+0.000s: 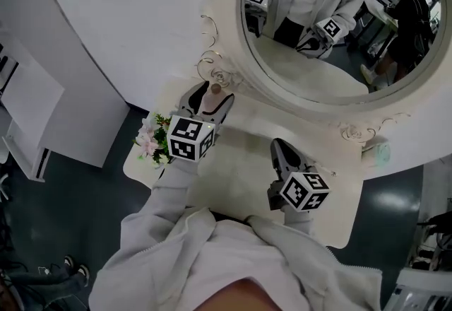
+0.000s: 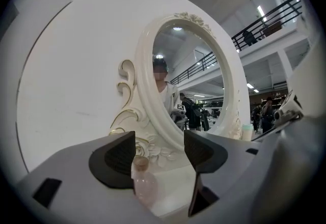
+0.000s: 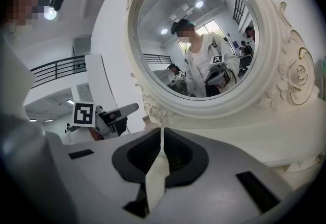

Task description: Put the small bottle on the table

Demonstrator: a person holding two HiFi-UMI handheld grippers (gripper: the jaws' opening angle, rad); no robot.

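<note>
A small pale pink bottle [image 2: 145, 185] with a tan cap stands upright between the jaws of my left gripper [image 2: 160, 154]. It sits close against the left pad [image 2: 118, 159], and a clear gap separates it from the right pad [image 2: 202, 150], so this gripper is open. The gripper body hides the bottle's base. In the head view the bottle [image 1: 214, 90] is at the back of the white vanity table [image 1: 247, 136], by the mirror's frame, inside the left gripper [image 1: 212, 102]. My right gripper [image 1: 280, 145] hovers over the table's middle, its pads [image 3: 175, 154] shut on nothing.
A large round mirror [image 1: 339, 20] in an ornate white frame rises along the table's back. A bunch of pink and white flowers [image 1: 151, 140] lies at the table's left edge. A small mint cup [image 1: 380, 153] stands at the right end.
</note>
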